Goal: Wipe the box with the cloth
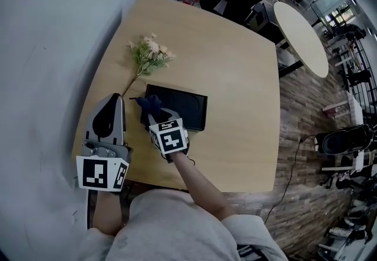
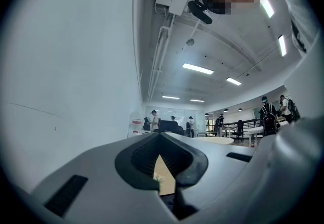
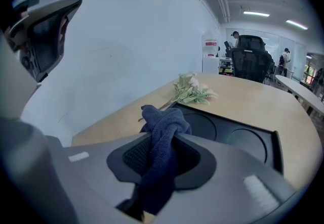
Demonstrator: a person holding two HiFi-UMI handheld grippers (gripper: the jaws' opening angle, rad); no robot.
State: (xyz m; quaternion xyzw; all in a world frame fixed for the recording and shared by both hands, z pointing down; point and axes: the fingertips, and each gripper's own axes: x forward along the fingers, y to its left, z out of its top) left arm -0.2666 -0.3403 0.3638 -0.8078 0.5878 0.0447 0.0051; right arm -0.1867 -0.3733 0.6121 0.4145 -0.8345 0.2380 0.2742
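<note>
My right tongs clamp the cloth over the left end of the box — wiping hardly begun, I judge, most surface left — left tongs together, empty.

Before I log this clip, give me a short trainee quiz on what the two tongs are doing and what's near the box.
1. True or false: the right tongs are shut on the cloth.
2. What lies near the box? A) flowers B) a cup C) a pen
3. Fill in: the left tongs hold ____.
Key: 1 true; 2 A; 3 nothing.
</note>
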